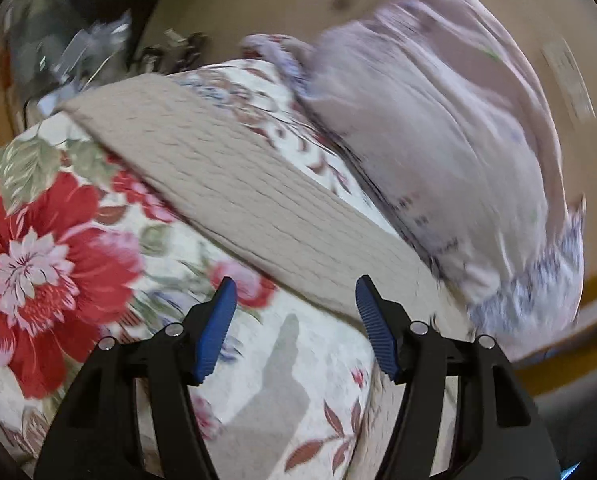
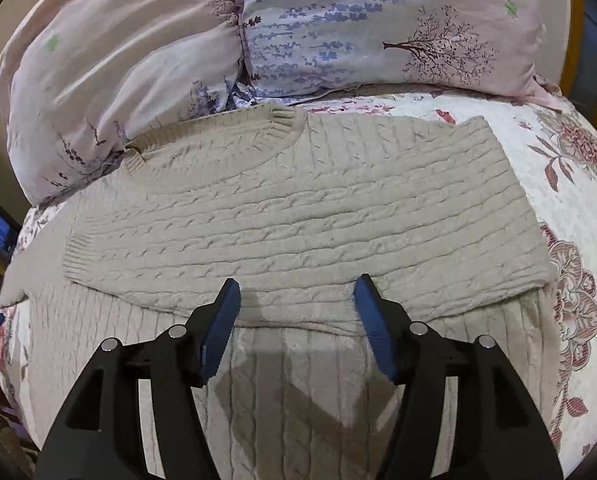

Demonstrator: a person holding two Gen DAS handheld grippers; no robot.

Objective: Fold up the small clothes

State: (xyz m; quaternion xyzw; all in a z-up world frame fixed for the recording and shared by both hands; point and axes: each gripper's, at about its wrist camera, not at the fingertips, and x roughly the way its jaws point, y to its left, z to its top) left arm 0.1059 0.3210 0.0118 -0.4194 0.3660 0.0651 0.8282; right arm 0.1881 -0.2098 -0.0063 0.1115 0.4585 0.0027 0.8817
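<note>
1. The sweater [image 2: 298, 208] is beige cable knit, lying flat on the bed. Right wrist view shows it best: upper part folded over so the collar [image 2: 276, 128] sits near the pillows, with a sleeve cuff [image 2: 76, 256] lying across on the left side.
2. Its lower part runs under the right claw [image 2: 296, 308] and gets cut off by the bottom edge of the view, so can't see the hem.
3. Right claw is wide open, blue pads [image 2: 218, 332] spread apart, nothing between them. It hangs just above the folded edge; whether it's touching the knit, can't tell.
4. Left claw [image 1: 294, 312] is also spread wide and holding nothing. It's over the floral quilt [image 1: 58, 248], right next to the sweater's near edge [image 1: 238, 192].
5. From the left wrist view you only get a slanted strip of the sweater, the rest hidden or out of frame.
6. Pillows [image 2: 338, 24]: two pale pink ones with purple flower and tree prints, sitting at the head of the bed just past the collar. In the left view they're smeared with motion blur [image 1: 438, 128].
7. Top left of the left view there's dark clutter [image 1: 78, 48] beside the bed. Too blurry to make out.
8. Wooden headboard [image 1: 478, 0] behind the pillows, partly covered by them.
</note>
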